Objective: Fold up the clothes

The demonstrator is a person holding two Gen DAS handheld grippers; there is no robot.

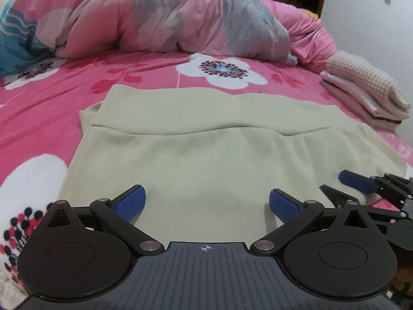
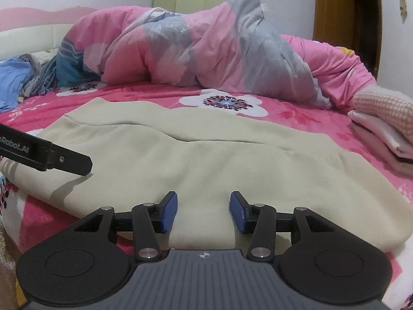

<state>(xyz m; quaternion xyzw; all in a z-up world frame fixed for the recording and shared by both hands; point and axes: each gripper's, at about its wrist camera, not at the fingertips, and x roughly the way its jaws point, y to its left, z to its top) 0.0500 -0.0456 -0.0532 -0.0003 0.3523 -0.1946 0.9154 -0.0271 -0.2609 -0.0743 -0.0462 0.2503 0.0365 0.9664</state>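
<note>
A beige garment [image 1: 196,152] lies flat on the pink flowered bed sheet [image 1: 51,103], with its far part folded over toward me in a band. My left gripper [image 1: 207,204] is open wide just over the garment's near edge, nothing between its blue pads. The right gripper [image 1: 361,184] shows at the right edge of the left wrist view, over the garment's near right corner. In the right wrist view the same beige garment [image 2: 206,160] fills the middle, and my right gripper [image 2: 204,211] hangs open over its near edge. The left gripper's black finger [image 2: 64,160] pokes in from the left.
A bunched pink and grey quilt [image 2: 206,49] lies across the back of the bed. A stack of folded pink clothes [image 1: 369,90] sits at the right, also seen as folded pink clothes [image 2: 387,126]. Blue crumpled clothes [image 2: 13,85] lie far left. A wooden door [image 2: 346,20] stands behind.
</note>
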